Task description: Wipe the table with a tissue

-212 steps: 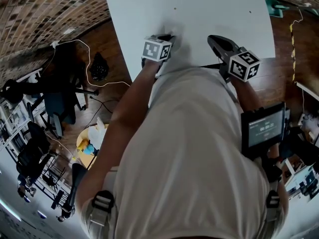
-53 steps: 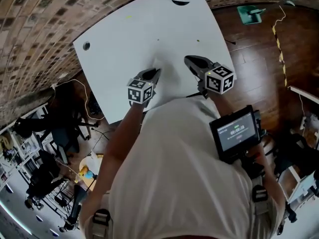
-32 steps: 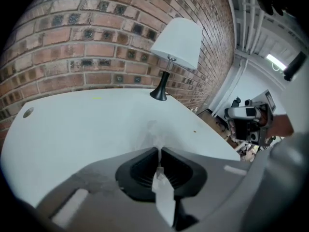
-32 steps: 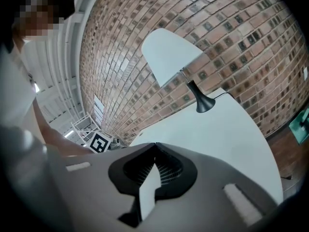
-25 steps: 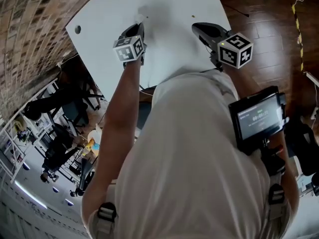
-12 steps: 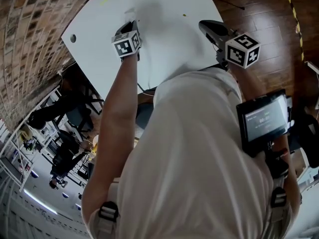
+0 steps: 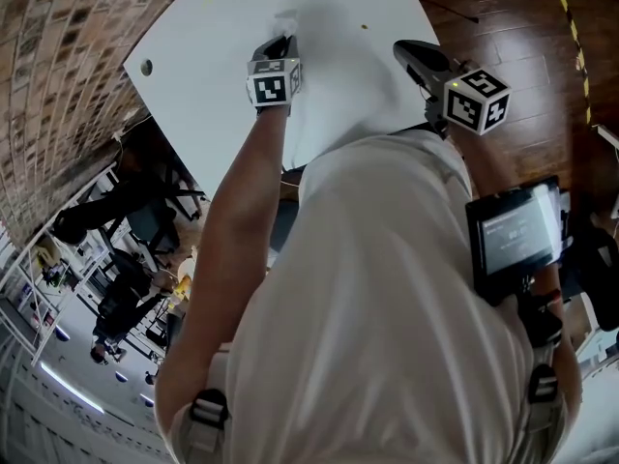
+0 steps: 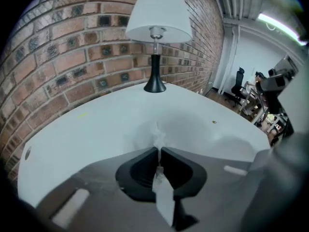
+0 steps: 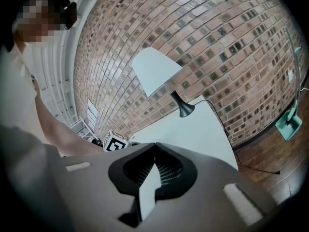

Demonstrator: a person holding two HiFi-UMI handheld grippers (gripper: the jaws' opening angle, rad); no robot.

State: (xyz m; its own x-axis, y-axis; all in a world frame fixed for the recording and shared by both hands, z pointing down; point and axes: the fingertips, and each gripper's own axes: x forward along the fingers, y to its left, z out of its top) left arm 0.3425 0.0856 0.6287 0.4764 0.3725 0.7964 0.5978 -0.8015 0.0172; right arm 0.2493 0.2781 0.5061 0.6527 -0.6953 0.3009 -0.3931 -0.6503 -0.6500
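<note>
The white table fills the top of the head view. My left gripper points down onto it, shut on a crumpled white tissue that pokes out past its tips. In the left gripper view the jaws meet on the tissue, which touches the tabletop. My right gripper hangs over the table's right edge, its jaws shut with nothing between them. In the right gripper view it looks across the table toward the left gripper's marker cube.
A white-shaded lamp on a black base stands at the table's far end by the brick wall. A cable hole sits near the table's left corner. Wooden floor lies to the right, office chairs to the left.
My left gripper has slid rightward and downward across the tabletop with the tissue still pinched. The right gripper has barely moved over the last half second.
</note>
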